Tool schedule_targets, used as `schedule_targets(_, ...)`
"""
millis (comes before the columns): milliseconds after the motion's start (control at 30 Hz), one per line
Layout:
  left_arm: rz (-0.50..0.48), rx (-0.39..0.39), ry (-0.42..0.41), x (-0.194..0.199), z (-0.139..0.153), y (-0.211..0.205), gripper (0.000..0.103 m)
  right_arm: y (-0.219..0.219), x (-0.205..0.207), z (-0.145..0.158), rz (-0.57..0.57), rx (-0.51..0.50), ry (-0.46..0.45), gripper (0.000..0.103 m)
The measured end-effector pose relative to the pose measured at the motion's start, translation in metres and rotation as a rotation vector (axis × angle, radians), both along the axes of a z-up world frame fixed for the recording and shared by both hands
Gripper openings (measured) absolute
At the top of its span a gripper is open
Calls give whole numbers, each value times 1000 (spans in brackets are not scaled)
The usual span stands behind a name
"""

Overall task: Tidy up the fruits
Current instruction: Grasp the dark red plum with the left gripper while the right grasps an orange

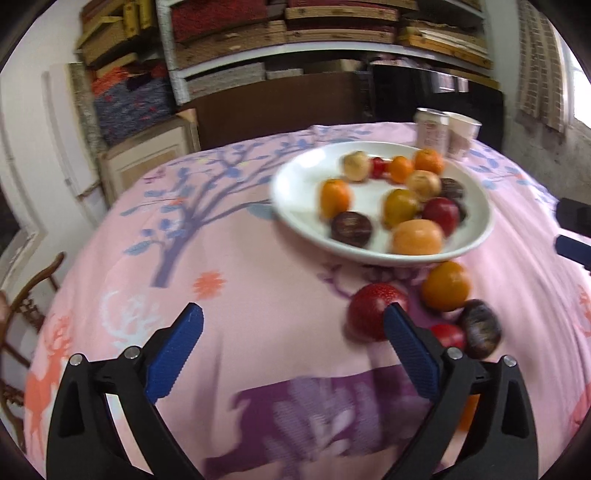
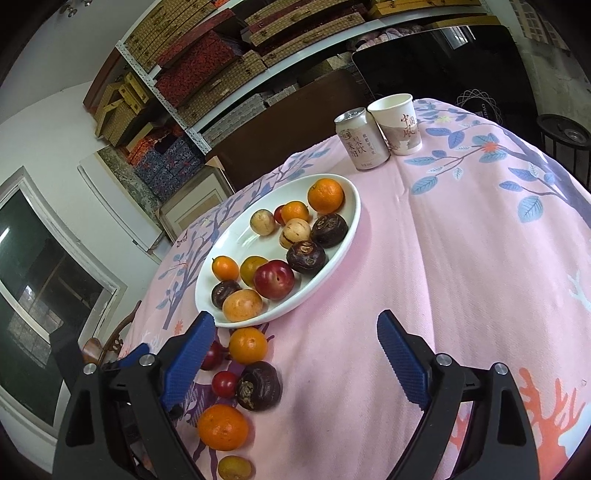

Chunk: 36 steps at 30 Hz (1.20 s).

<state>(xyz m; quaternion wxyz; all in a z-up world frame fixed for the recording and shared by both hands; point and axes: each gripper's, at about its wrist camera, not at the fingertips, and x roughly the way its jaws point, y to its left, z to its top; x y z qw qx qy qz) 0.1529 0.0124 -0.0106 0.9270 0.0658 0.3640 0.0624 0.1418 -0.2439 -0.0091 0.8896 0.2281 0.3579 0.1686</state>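
A white plate [image 1: 291,184] [image 2: 343,229] holds several fruits: oranges, dark purple fruits, a red plum [image 2: 274,278] and pale yellow ones. Loose fruits lie on the cloth by its near rim: a red plum [image 1: 369,314], an orange [image 1: 446,285] [image 2: 248,345], a dark purple fruit [image 1: 480,328] [image 2: 258,386], a small red fruit [image 2: 224,384] and another orange [image 2: 222,426]. My left gripper [image 1: 293,321] is open and empty, its right finger just in front of the red plum. My right gripper [image 2: 295,328] is open and empty, to the right of the loose fruits.
The round table wears a pink patterned cloth [image 2: 461,258]. A drink can [image 2: 360,138] and a paper cup [image 2: 397,122] stand at the far side. Shelves of boxes [image 1: 280,33] fill the wall behind. A wooden chair [image 1: 26,306] stands at the left.
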Motion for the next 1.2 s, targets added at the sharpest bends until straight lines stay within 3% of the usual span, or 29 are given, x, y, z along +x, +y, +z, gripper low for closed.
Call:
schedule_targets(100,93,-87,10,-9,0,28,96,-3,2,-1,-5,14,10,90)
schedule_targets(167,104,-131,2,-14,1,35,96,-4,1,0,-4,23,6,90)
schedule_targets(333,25,-44,8,-13,-6,13,96,-3,0,1,-2,20,2,90)
schedule_targets(433,14,-75,47,-7,-11,16,95,-4,0,1,0,20,2,90)
schedule_targets(500,31,-125,60,-6,-13,24,85,-3,-1,1,1,16,2,90)
schedule_targets(533,34,-157,79,-4,-15,29,70,-2,-1,1,3,14,3,90)
schedule_targets(567,36,-182,104,-3,-19,32,64,-2,0,0,6,11,5,90)
schedule_targets(633,59,-209,141,-2,-25,39,63,-1,0,-1,8,8,9,90)
schedule_targets(933,57,-250,136,-25,-25,49,61,5,1,-2,30,-3,14,90)
schedule_targets(1200,86,-279,125,-24,-24,57,39,15,0,-5,57,-46,10,90)
